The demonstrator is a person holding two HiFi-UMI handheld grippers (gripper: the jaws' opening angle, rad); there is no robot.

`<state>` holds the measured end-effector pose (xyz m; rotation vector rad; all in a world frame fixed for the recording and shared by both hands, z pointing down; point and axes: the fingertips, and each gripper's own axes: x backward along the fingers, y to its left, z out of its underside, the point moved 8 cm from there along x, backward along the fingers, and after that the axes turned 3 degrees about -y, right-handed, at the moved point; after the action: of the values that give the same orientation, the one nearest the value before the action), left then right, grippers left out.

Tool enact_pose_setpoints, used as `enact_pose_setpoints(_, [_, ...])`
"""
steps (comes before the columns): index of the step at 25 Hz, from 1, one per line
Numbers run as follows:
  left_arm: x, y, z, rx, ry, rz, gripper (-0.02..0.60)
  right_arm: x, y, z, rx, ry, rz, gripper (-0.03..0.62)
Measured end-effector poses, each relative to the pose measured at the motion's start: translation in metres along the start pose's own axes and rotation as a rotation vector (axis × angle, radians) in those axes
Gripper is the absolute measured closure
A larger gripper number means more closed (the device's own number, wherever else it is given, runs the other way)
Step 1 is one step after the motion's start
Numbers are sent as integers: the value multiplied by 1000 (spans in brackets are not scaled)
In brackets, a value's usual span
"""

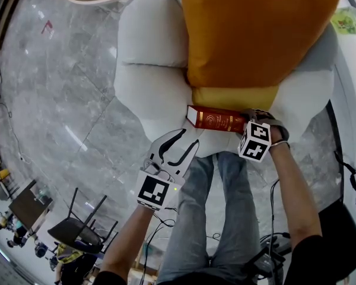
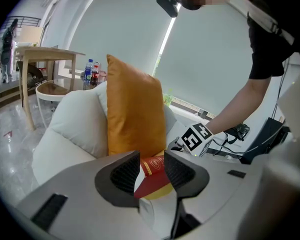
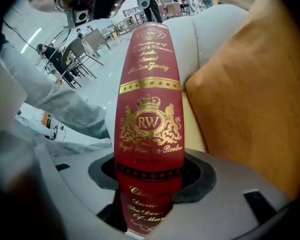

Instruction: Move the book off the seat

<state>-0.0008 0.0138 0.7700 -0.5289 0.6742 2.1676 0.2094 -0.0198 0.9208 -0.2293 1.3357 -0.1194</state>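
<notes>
The orange cushion (image 1: 255, 34) is crowding the seat (image 1: 160, 94) behind the book (image 1: 216, 119); open floor (image 1: 59, 100) is lying free to the left.

An orange cushion (image 2: 132, 109) stands upright just beyond the jaws of the left gripper (image 2: 151, 170), a little left of the gap between them. Seen past the jaws of the right gripper (image 3: 150, 173), the same cushion fills the space to their right. Far beyond the left jaws, up and to the left, a wooden table (image 2: 45, 54) stands behind a round side table (image 2: 49, 90), with several bottles (image 2: 91, 72) near them. A pale roller blind (image 2: 125, 29) hangs behind all this. Well beyond the right jaws, to their left, black chairs (image 3: 79, 51) stand on a grey marble floor (image 1: 53, 100)
</notes>
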Motion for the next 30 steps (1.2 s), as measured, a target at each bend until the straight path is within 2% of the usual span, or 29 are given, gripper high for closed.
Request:
enact_pose_setpoints(5, [12, -2, -13, 21, 11, -10, 423, 15, 9, -1, -49, 35, 7, 347])
enact_pose_setpoints(9, [25, -2, -35, 6, -3, -10, 423, 50, 13, -6, -72, 25, 8, 349])
enact_pose_setpoints(13, [44, 0, -66, -21, -16, -16, 423, 89, 19, -15, -87, 13, 2, 349])
enact_pose_setpoints(17, [61, -1, -108, -38, -52, -37, 424, 138, 9, -23, -91, 24, 43, 349])
enact_pose_setpoints(21, [85, -15, -139, -51, -47, -50, 450, 194, 19, -35, -171, -60, 52, 349])
enact_pose_setpoints(26, [109, -23, -175, -22, -79, -83, 485, 265, 25, -51, -256, -193, 87, 349])
enact_pose_setpoints(30, [126, -31, -199, -55, -99, -89, 539, 318, 32, -64, -311, -302, 134, 349])
